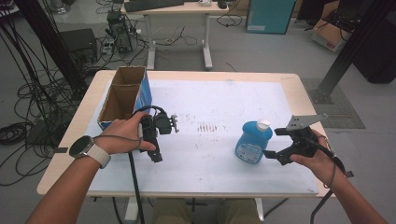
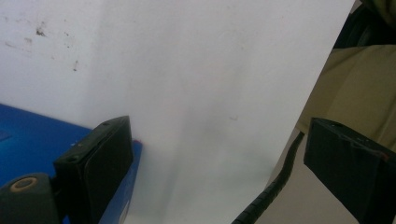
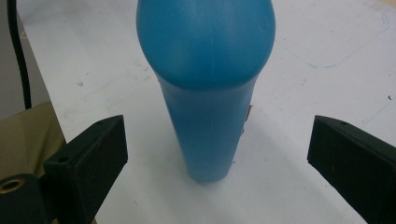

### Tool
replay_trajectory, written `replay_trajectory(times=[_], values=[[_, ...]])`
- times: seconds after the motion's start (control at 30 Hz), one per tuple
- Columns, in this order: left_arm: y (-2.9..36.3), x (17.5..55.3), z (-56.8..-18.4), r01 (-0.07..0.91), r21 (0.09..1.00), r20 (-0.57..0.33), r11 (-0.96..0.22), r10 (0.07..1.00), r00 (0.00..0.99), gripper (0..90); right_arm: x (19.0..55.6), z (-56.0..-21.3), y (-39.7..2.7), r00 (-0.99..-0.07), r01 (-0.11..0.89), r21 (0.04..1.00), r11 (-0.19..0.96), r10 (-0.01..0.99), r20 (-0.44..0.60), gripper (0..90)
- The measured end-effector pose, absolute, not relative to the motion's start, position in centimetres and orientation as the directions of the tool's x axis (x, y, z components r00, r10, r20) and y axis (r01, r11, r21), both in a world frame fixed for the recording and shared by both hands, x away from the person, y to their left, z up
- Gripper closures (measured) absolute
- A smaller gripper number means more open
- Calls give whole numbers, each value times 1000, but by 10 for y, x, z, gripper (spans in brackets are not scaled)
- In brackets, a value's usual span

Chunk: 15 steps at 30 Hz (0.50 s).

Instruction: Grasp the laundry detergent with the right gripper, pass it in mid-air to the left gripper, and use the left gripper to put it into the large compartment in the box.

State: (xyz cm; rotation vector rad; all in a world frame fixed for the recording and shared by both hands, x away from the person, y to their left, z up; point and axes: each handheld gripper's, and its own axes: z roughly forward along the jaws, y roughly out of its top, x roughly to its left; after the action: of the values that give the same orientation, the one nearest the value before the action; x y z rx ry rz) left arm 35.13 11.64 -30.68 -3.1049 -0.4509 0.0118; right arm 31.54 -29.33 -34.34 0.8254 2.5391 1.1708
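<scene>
A blue plastic bottle (image 1: 252, 142) with a white cap stands on the white tabletop (image 1: 210, 102), right of centre. My right gripper (image 1: 273, 142) is just to its right, open, jaws pointing at it. In the right gripper view the bottle (image 3: 205, 93) stands upright just ahead of the wide-apart jaws of that gripper (image 3: 218, 135), untouched. My left gripper (image 1: 156, 156) is held beside a cardboard box (image 1: 123, 93), jaws pointing back toward the table's near edge. In the left gripper view this gripper (image 2: 219, 140) is open over bare table, holding nothing.
The open-topped cardboard box with a blue side stands at the table's left rear. A blue surface (image 2: 32, 140) lies behind my left jaw. The table's near edge and the person's trousers (image 2: 359, 84) are close. A desk (image 1: 177, 9), cables and boxes stand on the floor beyond.
</scene>
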Motion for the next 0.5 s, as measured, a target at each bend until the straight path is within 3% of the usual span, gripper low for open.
replay_trajectory(times=[0.5], values=[[117,351,-306,289,-2,-8,-957,289,957,87,316,-344,-293,-817,397,754,523,576,31,47]])
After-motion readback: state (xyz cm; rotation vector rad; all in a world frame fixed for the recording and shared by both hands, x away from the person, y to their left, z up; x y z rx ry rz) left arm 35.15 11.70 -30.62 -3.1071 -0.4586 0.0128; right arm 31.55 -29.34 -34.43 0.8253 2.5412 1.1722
